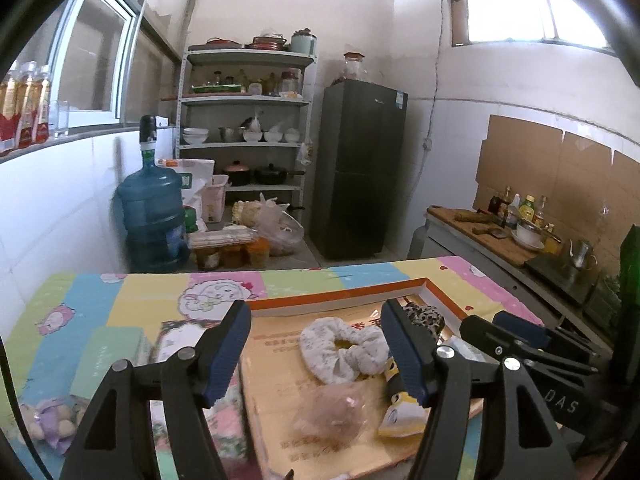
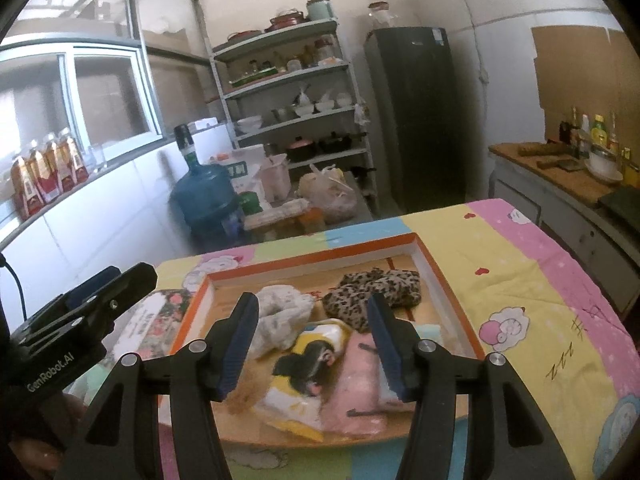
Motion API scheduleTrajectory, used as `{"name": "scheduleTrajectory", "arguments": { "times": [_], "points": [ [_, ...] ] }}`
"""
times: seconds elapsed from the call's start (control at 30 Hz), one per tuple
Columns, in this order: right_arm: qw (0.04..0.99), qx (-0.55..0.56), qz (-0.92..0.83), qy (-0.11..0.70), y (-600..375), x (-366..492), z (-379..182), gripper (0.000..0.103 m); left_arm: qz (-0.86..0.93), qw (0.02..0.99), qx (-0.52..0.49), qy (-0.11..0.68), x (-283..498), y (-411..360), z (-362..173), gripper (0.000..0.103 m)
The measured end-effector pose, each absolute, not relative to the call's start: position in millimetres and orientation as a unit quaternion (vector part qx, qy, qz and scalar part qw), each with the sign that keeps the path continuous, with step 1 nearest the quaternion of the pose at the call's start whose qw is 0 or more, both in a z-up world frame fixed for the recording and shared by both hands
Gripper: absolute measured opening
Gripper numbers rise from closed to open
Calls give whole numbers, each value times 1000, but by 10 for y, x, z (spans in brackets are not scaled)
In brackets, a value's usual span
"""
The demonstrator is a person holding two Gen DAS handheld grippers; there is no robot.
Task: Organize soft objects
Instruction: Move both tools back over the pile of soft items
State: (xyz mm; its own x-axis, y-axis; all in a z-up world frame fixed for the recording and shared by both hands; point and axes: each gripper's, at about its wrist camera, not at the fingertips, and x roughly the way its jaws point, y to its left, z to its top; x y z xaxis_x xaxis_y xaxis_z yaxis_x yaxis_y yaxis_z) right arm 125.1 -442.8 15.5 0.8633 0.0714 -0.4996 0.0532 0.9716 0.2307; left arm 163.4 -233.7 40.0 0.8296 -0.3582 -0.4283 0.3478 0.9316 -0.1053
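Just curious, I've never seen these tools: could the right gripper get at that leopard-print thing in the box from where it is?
Probably yes. The right gripper is open and empty, and the leopard-print scrunchie lies uncovered ahead of it in the orange-rimmed box.

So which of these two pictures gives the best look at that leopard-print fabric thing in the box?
The right wrist view. There the leopard-print piece lies almost wholly in sight at the far end of the orange-rimmed box. In the left wrist view only part of it shows, behind one of the left gripper's fingers.
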Motion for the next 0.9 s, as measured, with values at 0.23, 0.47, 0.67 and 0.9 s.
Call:
{"name": "scheduleTrajectory", "arguments": {
  "times": [0.23,0.47,0.67,0.9],
  "points": [
    [964,104,14,245,-4159,1108,268,58,-175,961,-22,212,1425,-2025,467,67],
    [966,92,22,239,-3875,990,329,59,-166,963,-30,211,1255,-1725,466,67],
    [969,82,31,233,-3609,895,369,69,-151,967,-29,204,1088,-1464,474,67],
    [969,74,43,232,-3302,786,375,69,-138,969,-26,203,943,-1174,449,67]
  ]
}}
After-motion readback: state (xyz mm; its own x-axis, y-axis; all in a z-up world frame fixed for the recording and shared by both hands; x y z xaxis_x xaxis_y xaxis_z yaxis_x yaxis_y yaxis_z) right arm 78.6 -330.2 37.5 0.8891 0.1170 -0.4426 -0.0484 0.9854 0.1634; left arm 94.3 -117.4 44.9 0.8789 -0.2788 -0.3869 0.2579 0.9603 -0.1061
